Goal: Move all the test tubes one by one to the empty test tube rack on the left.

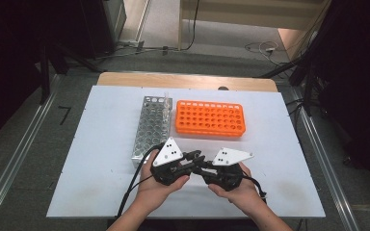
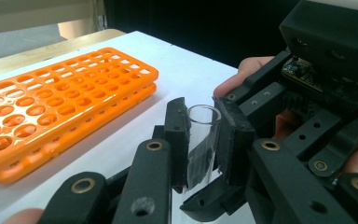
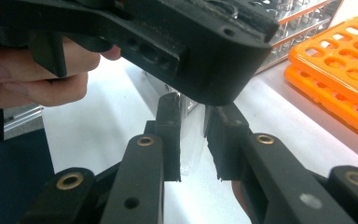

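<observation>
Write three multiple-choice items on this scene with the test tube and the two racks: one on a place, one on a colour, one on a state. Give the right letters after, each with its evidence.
1. Where does the orange rack lie relative to the metal rack in the high view?
A. to its right
B. to its left
C. stacked on top of it

2. What colour is the mat under the racks?
A. green
B. white
C. black

3. How does the left gripper stand on the clear test tube?
A. wide open, well away from it
B. lying on the table beside it
C. shut on it, a pad at each side

Answers:
1 A, the orange rack sits just right of the metal one, both on the far half of the mat.
2 B, the surface around both racks is white.
3 C, the left gripper view shows both black pads pressed against the tube's wall; the right gripper clamps it too.
</observation>
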`<control>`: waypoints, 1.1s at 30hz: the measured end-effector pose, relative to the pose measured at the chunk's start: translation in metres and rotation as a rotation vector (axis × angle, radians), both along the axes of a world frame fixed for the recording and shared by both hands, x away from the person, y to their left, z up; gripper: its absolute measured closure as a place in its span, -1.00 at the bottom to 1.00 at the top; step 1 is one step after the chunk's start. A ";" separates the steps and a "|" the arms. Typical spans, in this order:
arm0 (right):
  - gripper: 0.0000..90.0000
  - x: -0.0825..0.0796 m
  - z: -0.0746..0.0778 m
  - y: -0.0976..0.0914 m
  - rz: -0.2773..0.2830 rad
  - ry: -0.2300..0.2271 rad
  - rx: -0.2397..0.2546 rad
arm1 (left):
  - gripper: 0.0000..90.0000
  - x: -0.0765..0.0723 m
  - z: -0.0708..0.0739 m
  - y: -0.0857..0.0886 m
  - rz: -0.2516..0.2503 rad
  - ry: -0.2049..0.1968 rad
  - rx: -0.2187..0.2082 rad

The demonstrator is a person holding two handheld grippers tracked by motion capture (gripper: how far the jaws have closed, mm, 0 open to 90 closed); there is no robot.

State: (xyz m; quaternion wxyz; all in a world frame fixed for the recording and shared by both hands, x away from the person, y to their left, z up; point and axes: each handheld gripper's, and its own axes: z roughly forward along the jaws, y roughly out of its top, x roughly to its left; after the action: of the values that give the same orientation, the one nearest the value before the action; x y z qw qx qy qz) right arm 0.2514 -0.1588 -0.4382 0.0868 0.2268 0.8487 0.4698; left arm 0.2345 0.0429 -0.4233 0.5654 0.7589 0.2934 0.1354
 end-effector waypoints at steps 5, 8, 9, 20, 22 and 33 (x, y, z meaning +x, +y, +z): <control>0.56 0.000 0.001 -0.002 -0.002 -0.002 0.007 | 0.69 0.002 0.001 0.003 0.000 0.006 -0.020; 0.43 0.002 0.002 -0.005 -0.005 -0.003 0.013 | 0.69 0.002 0.002 0.005 0.007 0.003 -0.025; 0.36 0.002 0.002 -0.006 0.000 -0.001 0.015 | 0.69 0.003 0.002 0.006 0.011 0.003 -0.027; -0.74 0.010 0.007 -0.030 -0.027 -0.001 0.041 | 0.69 0.008 0.008 0.020 0.043 -0.001 -0.043; -0.84 0.011 0.008 -0.037 -0.052 -0.008 0.046 | 0.69 0.009 0.010 0.023 0.050 -0.004 -0.043; -0.96 0.010 0.007 -0.072 -0.158 -0.053 0.027 | 0.69 0.016 0.018 0.041 0.098 -0.022 -0.053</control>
State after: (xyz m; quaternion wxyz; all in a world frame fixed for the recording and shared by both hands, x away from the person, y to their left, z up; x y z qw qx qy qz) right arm 0.2616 -0.2304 -0.4309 0.1432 0.2818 0.8192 0.4786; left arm 0.2507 0.0837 -0.4057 0.5810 0.7270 0.3274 0.1635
